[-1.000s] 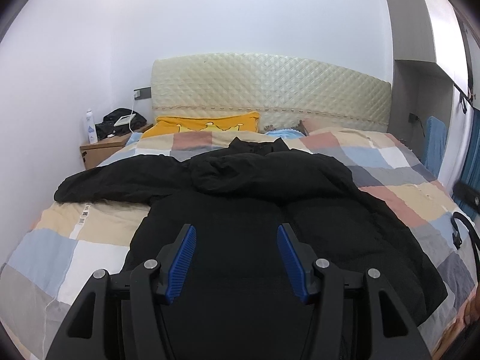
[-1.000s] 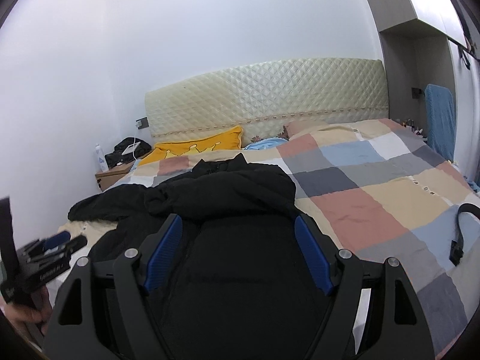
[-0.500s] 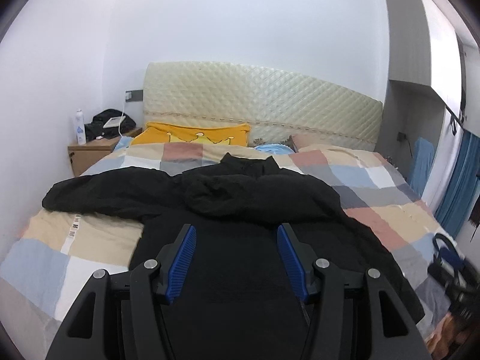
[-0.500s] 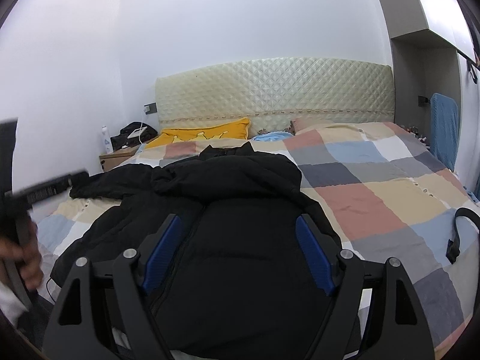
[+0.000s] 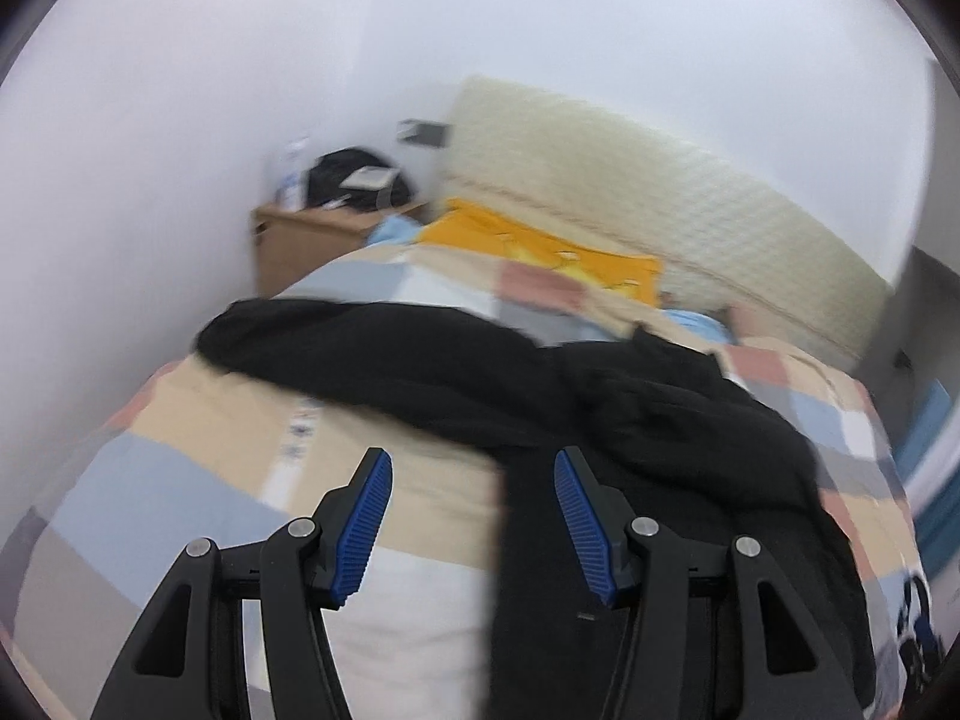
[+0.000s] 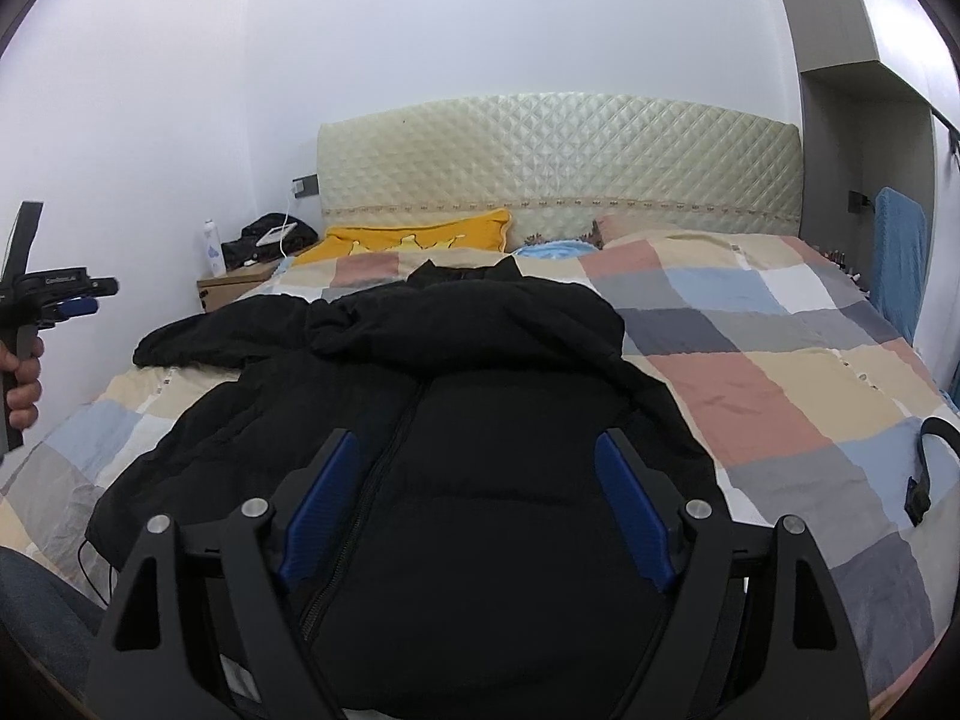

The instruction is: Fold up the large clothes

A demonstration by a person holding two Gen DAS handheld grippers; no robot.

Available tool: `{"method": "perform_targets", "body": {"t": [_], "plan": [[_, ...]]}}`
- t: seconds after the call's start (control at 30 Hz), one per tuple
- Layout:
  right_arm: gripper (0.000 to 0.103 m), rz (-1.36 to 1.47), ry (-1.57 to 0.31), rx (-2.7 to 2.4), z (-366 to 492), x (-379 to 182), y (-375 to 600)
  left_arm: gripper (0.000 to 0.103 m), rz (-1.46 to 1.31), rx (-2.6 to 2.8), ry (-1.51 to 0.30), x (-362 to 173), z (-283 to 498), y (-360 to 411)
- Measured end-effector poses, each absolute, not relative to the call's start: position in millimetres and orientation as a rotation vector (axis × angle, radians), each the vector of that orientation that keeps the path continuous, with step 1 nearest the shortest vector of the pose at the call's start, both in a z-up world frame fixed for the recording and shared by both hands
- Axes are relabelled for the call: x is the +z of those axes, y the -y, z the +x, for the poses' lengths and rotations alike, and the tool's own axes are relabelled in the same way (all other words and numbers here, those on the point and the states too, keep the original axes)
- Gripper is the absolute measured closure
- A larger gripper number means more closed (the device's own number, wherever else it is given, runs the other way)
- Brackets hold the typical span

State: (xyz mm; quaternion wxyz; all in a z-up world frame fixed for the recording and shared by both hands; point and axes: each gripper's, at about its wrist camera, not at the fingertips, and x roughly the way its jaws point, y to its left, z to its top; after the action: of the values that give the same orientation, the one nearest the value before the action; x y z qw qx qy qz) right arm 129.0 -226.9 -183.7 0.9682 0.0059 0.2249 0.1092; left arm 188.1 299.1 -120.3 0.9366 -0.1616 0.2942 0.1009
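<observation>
A large black puffer jacket (image 6: pixel 468 420) lies front up on the checked bed (image 6: pixel 780 372), collar toward the headboard. Its right-hand sleeve is folded across the chest; the other sleeve (image 5: pixel 372 348) stretches out to the left. My left gripper (image 5: pixel 474 468) is open and empty, held above the bed just below that outstretched sleeve; the view is blurred and tilted. It also shows at the left edge of the right wrist view (image 6: pixel 72 294), held in a hand. My right gripper (image 6: pixel 477 450) is open and empty above the jacket's lower front, over the zipper.
A yellow pillow (image 6: pixel 420 237) and a blue cloth (image 6: pixel 552 249) lie by the quilted headboard (image 6: pixel 558 162). A wooden nightstand (image 5: pixel 306 234) with a bottle and a black bag stands at the bed's left. A black strap (image 6: pixel 927 462) lies at the bed's right edge.
My left gripper has swung left and tilted, now facing the outstretched sleeve and the nightstand. My right gripper has stayed nearly still above the jacket. Both stay open.
</observation>
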Motion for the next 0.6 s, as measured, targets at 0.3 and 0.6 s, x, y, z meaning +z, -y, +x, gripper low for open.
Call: {"method": "perform_targets", "body": {"t": [0.3, 0.6], "plan": [[0.022, -0.010, -0.458, 0.175, 139, -191, 207, 0.047, -0.517, 0.272, -0.693, -174, 234, -420], [0.022, 0.025, -0.543, 0.167, 161, -210, 184, 0.047, -0.663, 0.260, -0.755, -244, 267, -494]]}}
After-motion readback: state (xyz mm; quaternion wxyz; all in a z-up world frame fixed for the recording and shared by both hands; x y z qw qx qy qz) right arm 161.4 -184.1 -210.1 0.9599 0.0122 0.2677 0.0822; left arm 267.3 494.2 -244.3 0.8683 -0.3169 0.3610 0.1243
